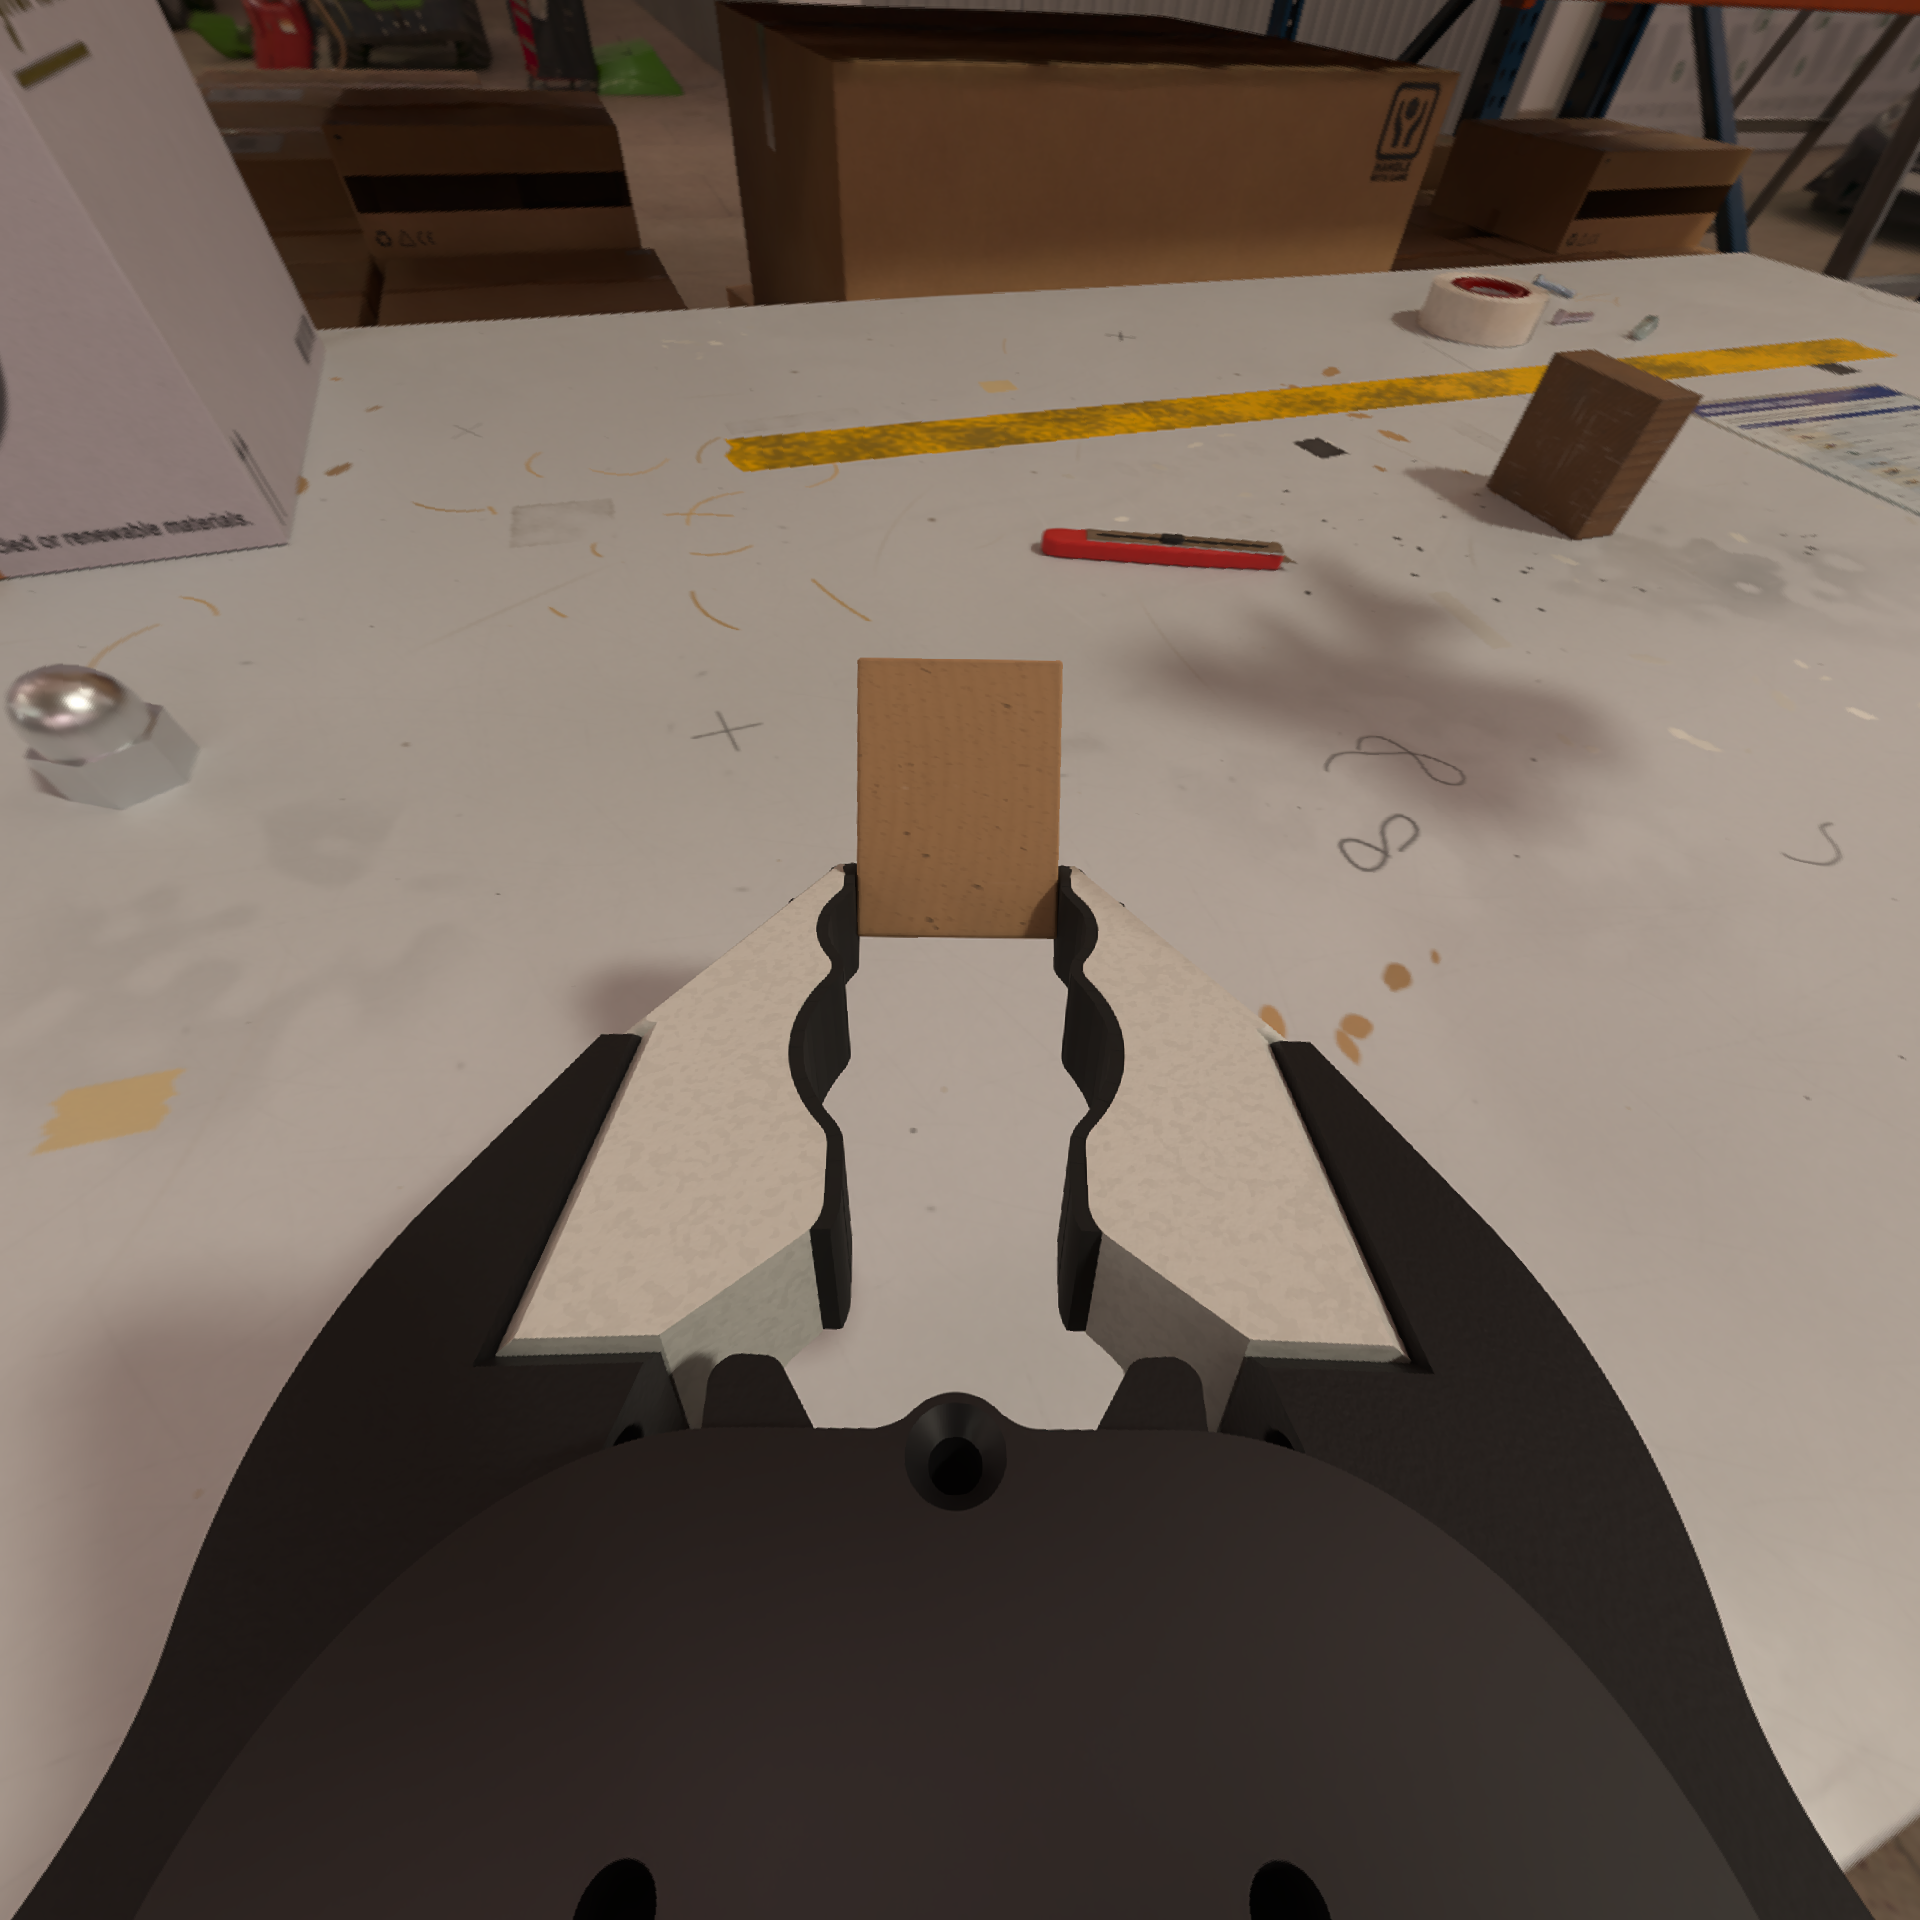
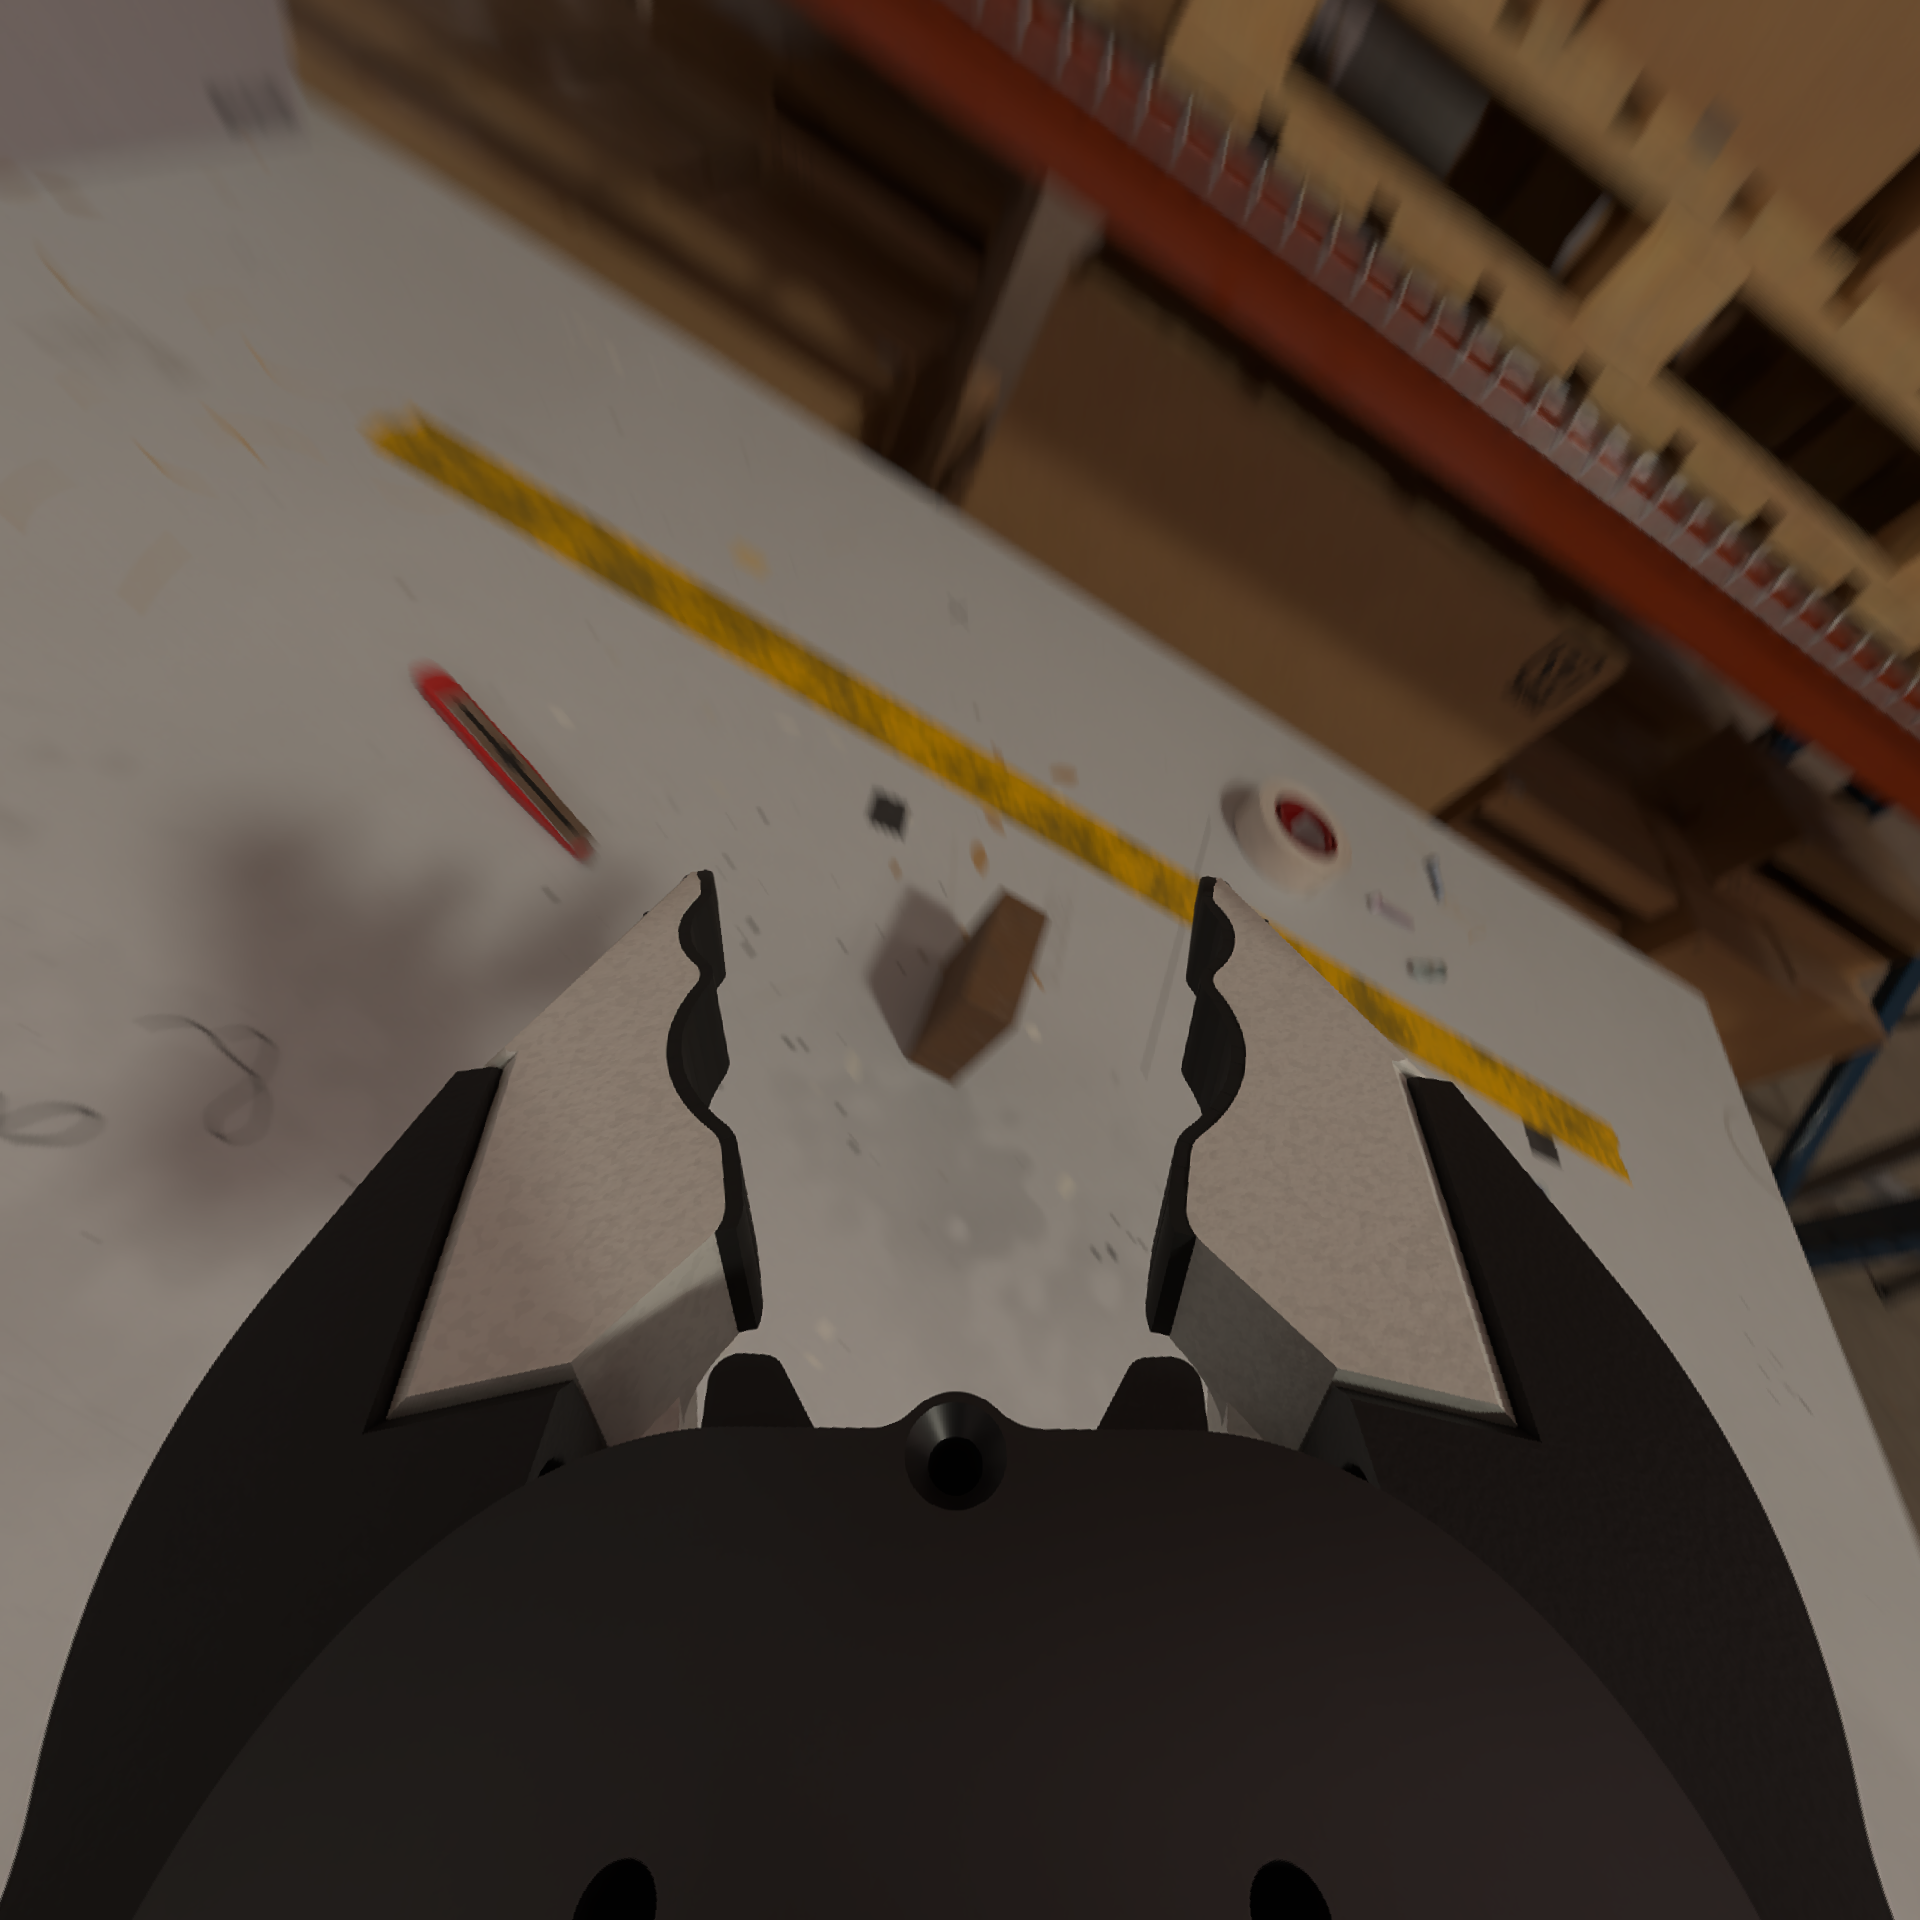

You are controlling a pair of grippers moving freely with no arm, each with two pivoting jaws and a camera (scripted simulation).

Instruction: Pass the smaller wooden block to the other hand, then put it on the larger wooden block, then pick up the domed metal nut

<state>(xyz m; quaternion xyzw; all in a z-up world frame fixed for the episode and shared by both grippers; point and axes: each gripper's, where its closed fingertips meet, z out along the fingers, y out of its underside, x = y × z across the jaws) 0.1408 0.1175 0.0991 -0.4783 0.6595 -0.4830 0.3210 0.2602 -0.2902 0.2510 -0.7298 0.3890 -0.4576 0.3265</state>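
Note:
My left gripper is shut on the smaller wooden block, a light tan slab held by its near end between the fingertips, above the table. The larger wooden block is dark brown and stands far right on the table. The domed metal nut sits at the left. In the right wrist view, which is tilted and blurred, my right gripper is open and empty, high above the table, with the larger wooden block showing between its fingers.
A red utility knife lies mid-table; it also shows in the right wrist view. A yellow tape strip, a white tape roll, a white box at left and cardboard boxes behind the white table.

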